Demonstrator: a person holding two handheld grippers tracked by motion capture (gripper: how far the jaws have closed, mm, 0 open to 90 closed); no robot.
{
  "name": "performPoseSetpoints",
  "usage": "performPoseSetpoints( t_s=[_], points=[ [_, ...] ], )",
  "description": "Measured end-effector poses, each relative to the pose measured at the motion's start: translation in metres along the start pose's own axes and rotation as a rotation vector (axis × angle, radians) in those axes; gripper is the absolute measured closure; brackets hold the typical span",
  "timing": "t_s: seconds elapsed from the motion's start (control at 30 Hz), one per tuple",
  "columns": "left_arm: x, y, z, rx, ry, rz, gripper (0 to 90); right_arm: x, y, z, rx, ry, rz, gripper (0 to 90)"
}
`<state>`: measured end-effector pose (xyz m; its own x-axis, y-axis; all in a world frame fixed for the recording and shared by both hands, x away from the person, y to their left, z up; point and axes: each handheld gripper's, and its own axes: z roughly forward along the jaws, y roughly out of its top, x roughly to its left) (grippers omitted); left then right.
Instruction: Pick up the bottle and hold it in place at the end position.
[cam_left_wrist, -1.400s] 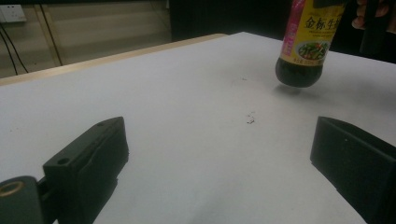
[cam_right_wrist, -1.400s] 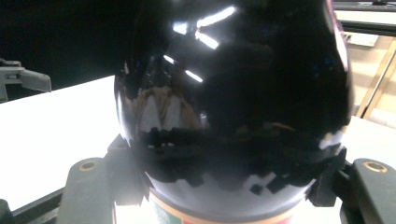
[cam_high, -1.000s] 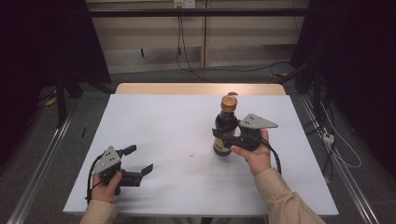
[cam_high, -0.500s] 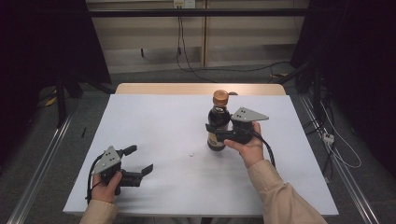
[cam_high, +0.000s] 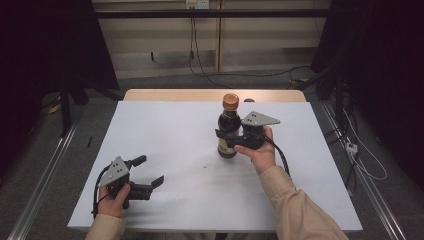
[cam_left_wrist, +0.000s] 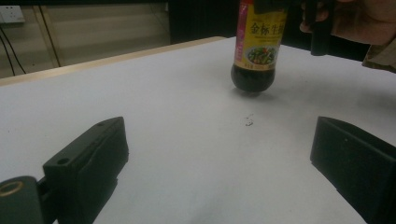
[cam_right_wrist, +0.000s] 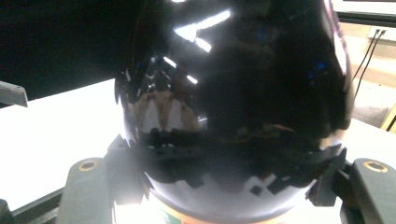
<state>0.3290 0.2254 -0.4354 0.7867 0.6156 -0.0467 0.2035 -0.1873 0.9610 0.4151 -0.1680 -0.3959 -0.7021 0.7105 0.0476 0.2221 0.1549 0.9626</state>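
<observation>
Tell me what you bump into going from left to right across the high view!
Left gripper, open, at the table's near left → small speck on the white top → dark sauce bottle with its orange cap → right gripper clamped around the bottle.

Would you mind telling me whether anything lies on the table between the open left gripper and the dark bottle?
Nothing solid does. From the left gripper to the bottle, which the right gripper holds, there is bare white table, with a tiny speck short of the bottle.

dark glossy bottle (cam_right_wrist: 233, 93) | fingers (cam_right_wrist: 88, 186) clamped both sides | white table (cam_right_wrist: 56, 126)
</observation>
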Motion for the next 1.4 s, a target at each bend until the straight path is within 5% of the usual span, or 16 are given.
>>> performPoseSetpoints(
  t_s=[1.0, 1.4],
  points=[
    [0.000, -0.001, 0.000, 0.006, -0.007, -0.007, 4.0, -0.006, 0.006, 0.037, -0.004, 0.045, -0.069, 31.2],
    [0.001, -0.001, 0.001, 0.006, -0.006, -0.009, 4.0, -0.007, 0.001, 0.045, -0.017, 0.063, -0.060, 31.1]
  ],
)
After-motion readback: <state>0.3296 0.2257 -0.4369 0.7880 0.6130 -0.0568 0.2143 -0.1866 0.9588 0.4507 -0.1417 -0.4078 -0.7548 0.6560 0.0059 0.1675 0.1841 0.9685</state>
